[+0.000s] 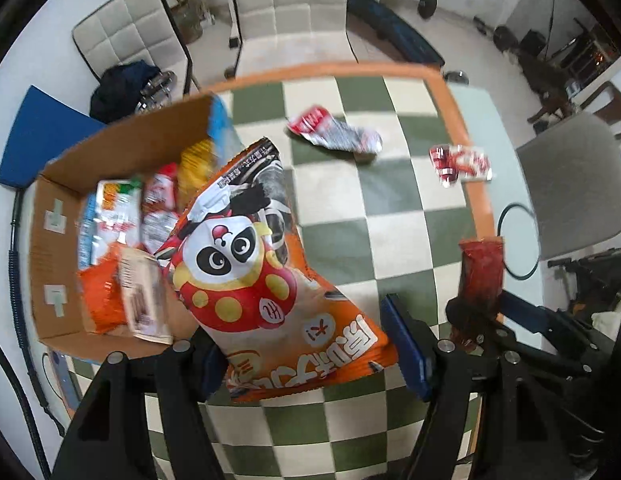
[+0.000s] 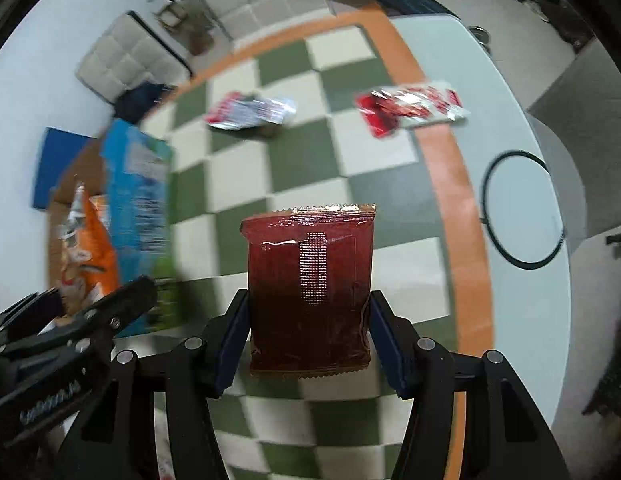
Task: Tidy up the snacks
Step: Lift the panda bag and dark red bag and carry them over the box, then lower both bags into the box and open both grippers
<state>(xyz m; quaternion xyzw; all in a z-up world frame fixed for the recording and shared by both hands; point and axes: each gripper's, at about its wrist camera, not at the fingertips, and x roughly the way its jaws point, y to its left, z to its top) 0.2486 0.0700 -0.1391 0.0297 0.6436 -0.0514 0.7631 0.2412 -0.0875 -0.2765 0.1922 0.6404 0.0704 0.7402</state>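
My left gripper [image 1: 310, 360] holds an orange snack bag with a panda print [image 1: 254, 276] between its fingers, tilted over the near right corner of a cardboard box [image 1: 50, 264] that holds several snack packs. My right gripper [image 2: 308, 338] is shut on a dark red snack packet [image 2: 310, 280], held upright above the checkered mat [image 2: 246, 184]; the packet also shows in the left wrist view [image 1: 481, 272]. A red and silver packet [image 1: 334, 132] lies on the mat. A red and white packet [image 1: 460, 162] lies across the mat's orange border.
The mat covers a white table [image 2: 522, 128] with a black ring [image 2: 522, 210] on it at right. Padded chairs [image 1: 294, 0] stand beyond the far edge. A blue pad [image 1: 42, 144] lies left of the box. The left gripper shows at the lower left in the right wrist view [image 2: 70, 332].
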